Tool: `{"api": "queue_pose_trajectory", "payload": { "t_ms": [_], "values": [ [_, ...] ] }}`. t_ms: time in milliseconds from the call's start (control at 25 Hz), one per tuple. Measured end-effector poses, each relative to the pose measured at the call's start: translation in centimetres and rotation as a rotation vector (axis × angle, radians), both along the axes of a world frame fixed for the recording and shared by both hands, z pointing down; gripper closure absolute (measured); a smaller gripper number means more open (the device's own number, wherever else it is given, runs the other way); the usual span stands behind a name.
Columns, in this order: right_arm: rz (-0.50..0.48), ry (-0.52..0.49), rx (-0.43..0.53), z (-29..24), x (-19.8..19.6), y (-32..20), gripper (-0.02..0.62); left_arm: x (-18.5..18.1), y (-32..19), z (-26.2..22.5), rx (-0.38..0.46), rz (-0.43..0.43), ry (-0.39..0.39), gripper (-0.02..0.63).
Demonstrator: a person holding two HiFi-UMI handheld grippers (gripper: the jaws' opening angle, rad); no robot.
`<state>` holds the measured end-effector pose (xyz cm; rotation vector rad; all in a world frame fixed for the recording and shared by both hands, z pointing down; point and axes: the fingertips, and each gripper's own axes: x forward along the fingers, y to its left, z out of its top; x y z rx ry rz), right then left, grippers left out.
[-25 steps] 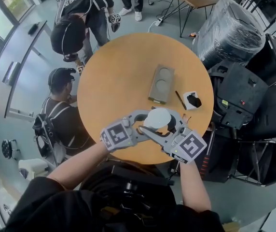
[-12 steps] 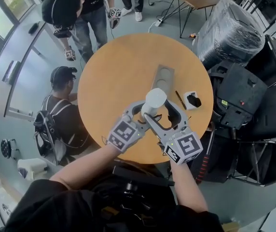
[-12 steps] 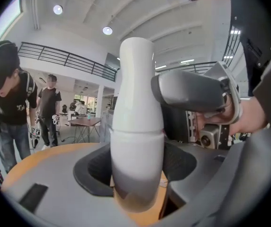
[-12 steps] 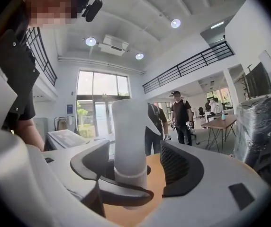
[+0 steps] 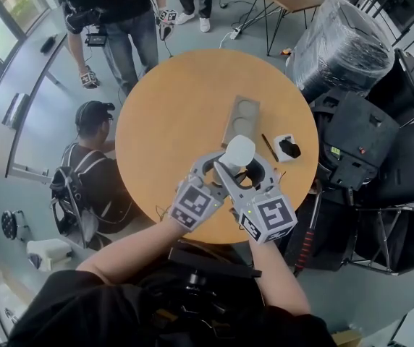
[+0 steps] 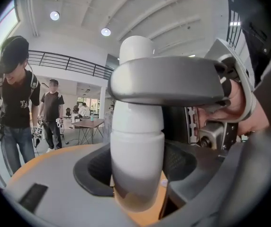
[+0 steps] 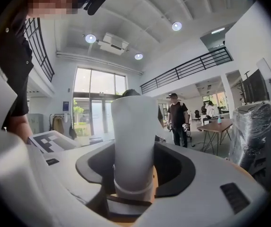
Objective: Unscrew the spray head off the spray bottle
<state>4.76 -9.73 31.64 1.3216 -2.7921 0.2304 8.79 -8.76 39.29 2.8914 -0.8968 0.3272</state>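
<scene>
A white spray bottle (image 5: 238,152) is held upright over the near part of the round wooden table (image 5: 171,114). My left gripper (image 5: 220,166) is shut on its lower body (image 6: 135,141), whose base hangs just over the tabletop. My right gripper (image 5: 247,172) reaches in from the right, and its jaws are closing on the white spray head (image 7: 133,141) between them, pads against it near the collar. In the left gripper view one right finger (image 6: 168,82) crosses in front of the bottle's top. The nozzle is hidden.
A grey holder with two round recesses (image 5: 240,119), a black pen (image 5: 268,147) and a small white box with a black thing in it (image 5: 287,148) lie behind the bottle. A person stands beyond the table (image 5: 113,6), another sits at left (image 5: 95,165). Black cases (image 5: 359,143) crowd the right.
The bottle and both grippers have moved a little farther over the table and drawn closer together. The right gripper has swung leftward round the bottle. The standing person has stepped back.
</scene>
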Motion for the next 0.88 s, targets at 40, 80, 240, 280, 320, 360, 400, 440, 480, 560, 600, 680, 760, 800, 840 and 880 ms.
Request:
{"api": "queue_pose_trajectory", "payload": {
  "t_ms": [40, 80, 240, 280, 320, 360, 400, 440, 480, 560, 600, 680, 760, 800, 840, 880],
  "values": [
    [-0.024, -0.002, 0.005, -0.1, -0.1, 0.2, 0.345, 0.1, 0.3, -0.1, -0.001, 0.026, 0.011, 0.301],
    [-0.049, -0.002, 0.009, -0.1, -0.2, 0.5, 0.346, 0.1, 0.6, -0.1, -0.001, 0.058, 0.023, 0.301],
    [-0.167, -0.031, 0.017, -0.7, -1.0, 1.9, 0.347, 0.0, 2.4, -0.6, -0.019, 0.221, 0.087, 0.301],
    [-0.198, -0.040, 0.018, -0.8, -1.3, 2.2, 0.347, -0.2, 2.8, -0.7, -0.025, 0.264, 0.100, 0.301],
    [-0.227, -0.047, 0.019, -0.9, -1.6, 2.6, 0.347, -0.4, 3.3, -0.8, -0.027, 0.305, 0.108, 0.301],
    [-0.252, -0.052, 0.020, -0.9, -1.8, 2.9, 0.347, -0.5, 3.6, -0.8, -0.026, 0.342, 0.113, 0.301],
    [-0.274, -0.055, 0.022, -0.9, -2.1, 3.1, 0.347, -0.7, 3.9, -0.8, -0.022, 0.373, 0.114, 0.301],
    [-0.293, -0.056, 0.024, -0.8, -2.3, 3.4, 0.347, -0.9, 4.2, -0.7, -0.016, 0.399, 0.112, 0.301],
    [-0.310, -0.054, 0.028, -0.8, -2.5, 3.6, 0.347, -1.0, 4.4, -0.6, -0.010, 0.419, 0.110, 0.301],
    [-0.332, -0.055, 0.036, -0.9, -2.8, 4.0, 0.347, -1.4, 4.7, -0.4, 0.003, 0.436, 0.100, 0.301],
    [-0.336, -0.059, 0.039, -1.1, -3.0, 4.1, 0.347, -1.7, 4.8, -0.3, 0.006, 0.436, 0.096, 0.301],
    [-0.342, -0.066, 0.044, -1.6, -3.3, 4.4, 0.347, -2.1, 5.2, -0.2, 0.006, 0.430, 0.100, 0.301],
    [-0.349, -0.064, 0.051, -2.3, -3.6, 4.7, 0.347, -2.4, 5.5, -0.3, 0.006, 0.427, 0.107, 0.301],
    [-0.353, -0.062, 0.056, -2.7, -3.7, 4.7, 0.348, -2.5, 5.5, -0.4, 0.009, 0.428, 0.110, 0.301],
    [-0.356, -0.060, 0.061, -3.1, -4.0, 4.7, 0.347, -2.8, 5.5, -0.6, 0.013, 0.429, 0.113, 0.301],
    [-0.358, -0.059, 0.066, -3.6, -4.3, 4.6, 0.347, -3.1, 5.4, -0.6, 0.016, 0.431, 0.115, 0.301]
  ]
}}
